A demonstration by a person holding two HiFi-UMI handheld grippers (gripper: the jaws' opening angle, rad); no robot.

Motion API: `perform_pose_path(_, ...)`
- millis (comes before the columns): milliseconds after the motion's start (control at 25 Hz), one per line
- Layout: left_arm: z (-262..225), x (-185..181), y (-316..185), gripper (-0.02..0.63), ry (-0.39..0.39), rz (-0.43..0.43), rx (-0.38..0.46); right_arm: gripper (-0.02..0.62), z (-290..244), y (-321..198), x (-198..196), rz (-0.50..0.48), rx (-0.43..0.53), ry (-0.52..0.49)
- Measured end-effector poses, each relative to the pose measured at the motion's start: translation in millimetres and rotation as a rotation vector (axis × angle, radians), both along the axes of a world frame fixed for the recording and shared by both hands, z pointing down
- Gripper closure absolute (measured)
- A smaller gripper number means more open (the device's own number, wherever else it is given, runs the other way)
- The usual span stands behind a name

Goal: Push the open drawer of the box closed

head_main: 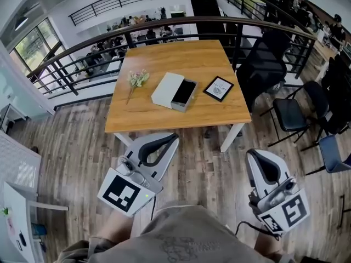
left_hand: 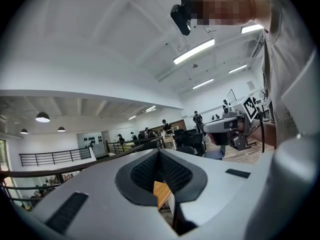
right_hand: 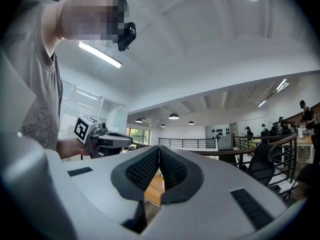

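Wood-plank flooring [head_main: 77, 147] on a railed mezzanine surrounds a square wooden table [head_main: 208, 59], where the white box [head_main: 166, 89] lies near the middle, between a sprig of flowers [head_main: 136, 80] and a framed print [head_main: 219, 88]. Its drawer [head_main: 184, 93] stands slid out toward the print, on the person's right, showing a dark inside; whether anything lies in it I cannot tell from this height. Both tools hang over the floor short of the table's near edge, well apart from the box. The left gripper [head_main: 164, 144] has its jaws pressed together on nothing, and the right gripper [head_main: 262, 163] is likewise closed and empty, as each gripper's own view confirms. The left one sits almost straight below the box and nearer to it. The right one is farther off but on the side the drawer juts toward, so a closing push, running from right to left along the drawer's travel, looks better suited to that hand.
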State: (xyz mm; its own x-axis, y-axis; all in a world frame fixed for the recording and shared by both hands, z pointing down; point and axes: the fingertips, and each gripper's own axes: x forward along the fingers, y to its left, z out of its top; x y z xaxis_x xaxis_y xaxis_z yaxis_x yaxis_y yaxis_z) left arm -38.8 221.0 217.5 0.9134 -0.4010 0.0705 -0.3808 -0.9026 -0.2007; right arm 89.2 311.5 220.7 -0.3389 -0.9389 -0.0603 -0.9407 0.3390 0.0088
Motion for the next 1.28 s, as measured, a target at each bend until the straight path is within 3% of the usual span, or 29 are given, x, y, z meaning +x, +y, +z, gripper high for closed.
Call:
perform_pose_path(160,9.4,11.9,1.7,0.589,-0.020,-0.011,-0.017,0.561,10.3,-5.1,15.5,0.024,-0.021,0.002)
perform_pose_path(200,13.1,13.5,0.7,0.589,-0.024,-0.016,-0.023,0.522,14.3,-7.3,19.7,0.042,-0.030,0.014)
perform_pose_path(240,17.8,14.6,-1.6,0.589,-0.030,-0.022,-0.029,0.422,18.4,-9.5,23.7,0.057,-0.041,0.028)
perform_pose_path(280,22.8,15.5,-5.1,0.589,-0.037,-0.029,-0.033,0.391,22.1,-11.7,27.8,0.066,-0.048,0.038)
perform_pose_path(600,53.8,18.0,-48.3,0.589,-0.058,-0.054,-0.022,0.391,57.2,-44.4,45.9,0.087,-0.111,0.043)
perform_pose_path(800,74.5,26.0,-87.4,0.589,-0.059,-0.042,-0.072,0.391,81.7,-82.2,51.3,0.110,-0.183,0.129)
perform_pose_path(1280,125.5,25.1,-237.4,0.589,-0.123,-0.059,-0.198,0.393,153.3,-250.0,46.6,0.042,-0.395,0.193)
